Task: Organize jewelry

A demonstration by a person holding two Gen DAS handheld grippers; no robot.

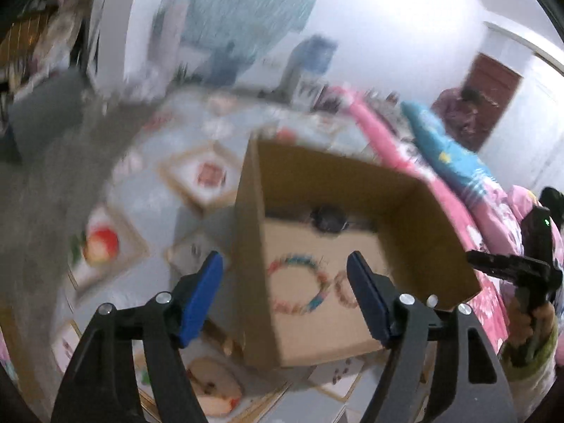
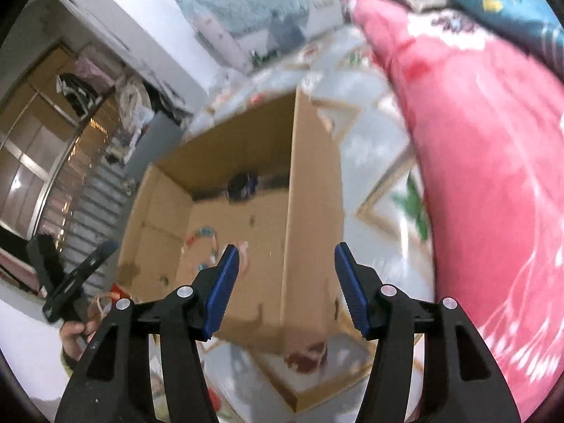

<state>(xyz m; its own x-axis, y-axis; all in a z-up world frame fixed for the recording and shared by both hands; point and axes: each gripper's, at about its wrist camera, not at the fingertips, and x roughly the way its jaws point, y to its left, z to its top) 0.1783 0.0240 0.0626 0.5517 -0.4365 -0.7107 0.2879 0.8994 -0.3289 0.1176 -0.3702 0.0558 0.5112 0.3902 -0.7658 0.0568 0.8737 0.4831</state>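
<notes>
An open cardboard box [image 1: 253, 246] stands on a patterned sheet. On its floor lie a colourful beaded bracelet [image 1: 299, 258] and a smaller pinkish bracelet [image 1: 337, 287]; a dark object [image 1: 328, 218] sits against the back wall. My left gripper [image 1: 284, 259] is open above the box's left wall, with nothing between its blue pads. In the right wrist view, my right gripper [image 2: 286, 249] is open astride the right wall of the box [image 2: 313, 194], also holding nothing. The bracelet [image 2: 204, 236] is blurred there.
A pink floral quilt [image 2: 493, 176] and a blue pillow [image 1: 444, 148] are piled right of the box. The patterned sheet [image 1: 208, 172] spreads to the left. A person [image 1: 461, 112] sits by a far doorway. A wardrobe [image 2: 35, 123] stands at far left.
</notes>
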